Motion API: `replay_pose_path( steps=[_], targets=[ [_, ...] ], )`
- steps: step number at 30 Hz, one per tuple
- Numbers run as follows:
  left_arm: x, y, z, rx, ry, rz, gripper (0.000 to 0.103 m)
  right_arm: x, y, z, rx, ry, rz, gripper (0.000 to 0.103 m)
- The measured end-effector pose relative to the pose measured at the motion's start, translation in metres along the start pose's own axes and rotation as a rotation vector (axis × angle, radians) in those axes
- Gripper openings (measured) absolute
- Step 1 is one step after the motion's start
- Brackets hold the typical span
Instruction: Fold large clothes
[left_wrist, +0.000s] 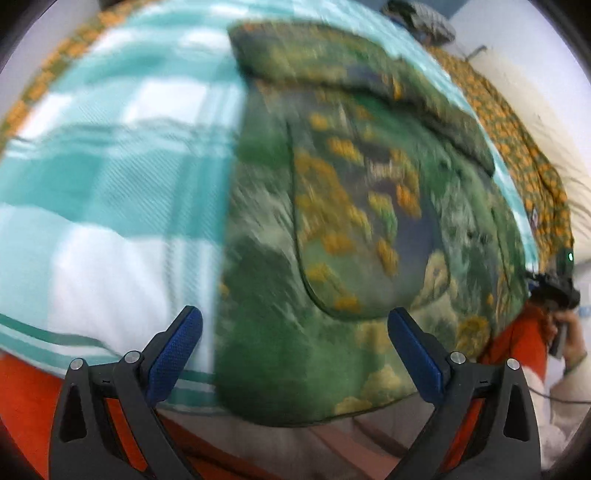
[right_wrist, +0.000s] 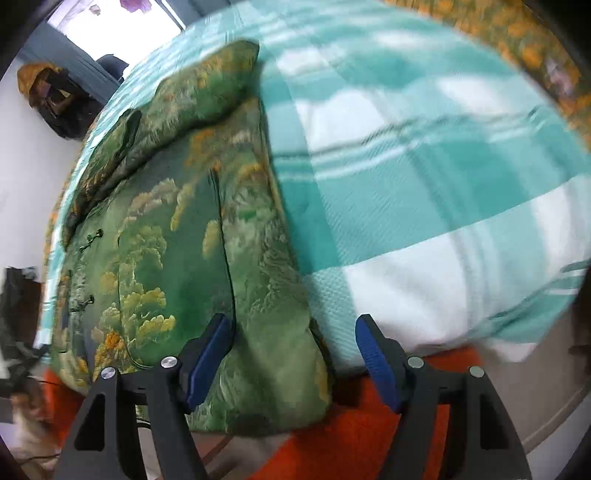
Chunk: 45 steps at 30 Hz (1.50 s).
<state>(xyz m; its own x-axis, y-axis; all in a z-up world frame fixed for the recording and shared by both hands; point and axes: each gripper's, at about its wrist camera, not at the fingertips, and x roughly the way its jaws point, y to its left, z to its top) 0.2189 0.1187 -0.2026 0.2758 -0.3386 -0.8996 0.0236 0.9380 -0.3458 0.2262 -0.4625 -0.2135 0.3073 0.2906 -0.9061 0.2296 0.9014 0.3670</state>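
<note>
A green garment with yellow and orange print (left_wrist: 351, 229) lies partly folded on a teal and white checked blanket (left_wrist: 110, 184), its near edge hanging over the bed's front. A folded flap lies across its far end. My left gripper (left_wrist: 295, 332) is open, hovering just above the garment's near left edge, holding nothing. In the right wrist view the same garment (right_wrist: 177, 240) lies left of the blanket (right_wrist: 424, 184). My right gripper (right_wrist: 295, 339) is open over the garment's near right corner, empty. Both views are motion-blurred.
An orange-red cloth (right_wrist: 354, 424) shows below the bed's front edge. A person in orange (left_wrist: 532, 332) sits at the right. A green and orange patterned sheet (left_wrist: 524, 155) lies beyond the blanket. A dark bag (right_wrist: 59, 103) rests by the white wall.
</note>
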Motion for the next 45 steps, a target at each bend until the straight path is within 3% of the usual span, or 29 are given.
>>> replay_pose_path(
  steps=[3, 6, 8, 10, 11, 12, 13, 17, 20, 28, 32, 34, 37, 40, 43, 45],
  targets=[
    [0.015, -0.014, -0.006, 0.058, 0.019, 0.021, 0.100, 0.016, 0.011, 0.001, -0.046, 0.069, 0.089, 0.074],
    [0.013, -0.018, -0.006, 0.072, 0.025, 0.033, 0.092, 0.020, 0.020, 0.000, -0.098, 0.101, 0.066, 0.074],
    [0.012, -0.016, -0.004, 0.069, 0.038, 0.041, 0.044, 0.019, 0.022, 0.001, -0.093, 0.119, 0.075, 0.068],
    [0.005, -0.012, -0.002, 0.039, 0.036, 0.034, 0.021, 0.015, 0.027, -0.002, -0.104, 0.126, 0.079, 0.038],
    [-0.001, -0.010, -0.001, 0.024, 0.029, 0.022, 0.014, 0.010, 0.036, -0.003, -0.119, 0.115, 0.083, 0.031],
    [-0.007, -0.010, -0.001, 0.012, 0.016, 0.010, 0.013, 0.004, 0.043, -0.004, -0.130, 0.102, 0.094, 0.022],
    [-0.015, -0.011, 0.000, 0.002, -0.002, 0.000, 0.012, -0.001, 0.050, -0.005, -0.141, 0.088, 0.099, 0.019],
    [-0.058, -0.007, 0.003, -0.031, -0.081, -0.071, 0.010, -0.037, 0.090, -0.008, -0.202, 0.016, 0.166, 0.016],
    [-0.085, -0.005, -0.001, -0.025, -0.109, -0.078, 0.010, -0.060, 0.115, -0.011, -0.251, -0.010, 0.214, 0.016],
    [-0.114, 0.007, -0.060, -0.022, -0.007, -0.034, 0.010, -0.087, 0.117, -0.066, -0.227, 0.070, 0.317, 0.015],
    [-0.140, 0.010, -0.081, -0.013, 0.031, -0.093, 0.010, -0.101, 0.098, -0.088, -0.117, 0.103, 0.395, 0.015],
    [-0.159, 0.010, -0.078, -0.027, 0.002, -0.152, 0.010, -0.115, 0.091, -0.092, -0.052, 0.084, 0.469, 0.015],
    [-0.179, 0.020, -0.047, -0.069, -0.093, -0.227, 0.010, -0.127, 0.087, -0.075, -0.019, 0.025, 0.526, 0.015],
    [-0.176, 0.033, 0.007, -0.105, -0.186, -0.265, 0.010, -0.127, 0.093, -0.025, -0.011, -0.078, 0.580, 0.015],
    [-0.145, 0.044, 0.074, -0.150, -0.244, -0.249, 0.010, -0.106, 0.098, 0.038, 0.002, -0.160, 0.601, 0.015],
    [-0.114, 0.055, 0.120, -0.202, -0.257, -0.224, 0.010, -0.084, 0.100, 0.075, 0.019, -0.198, 0.570, 0.015]
  ],
)
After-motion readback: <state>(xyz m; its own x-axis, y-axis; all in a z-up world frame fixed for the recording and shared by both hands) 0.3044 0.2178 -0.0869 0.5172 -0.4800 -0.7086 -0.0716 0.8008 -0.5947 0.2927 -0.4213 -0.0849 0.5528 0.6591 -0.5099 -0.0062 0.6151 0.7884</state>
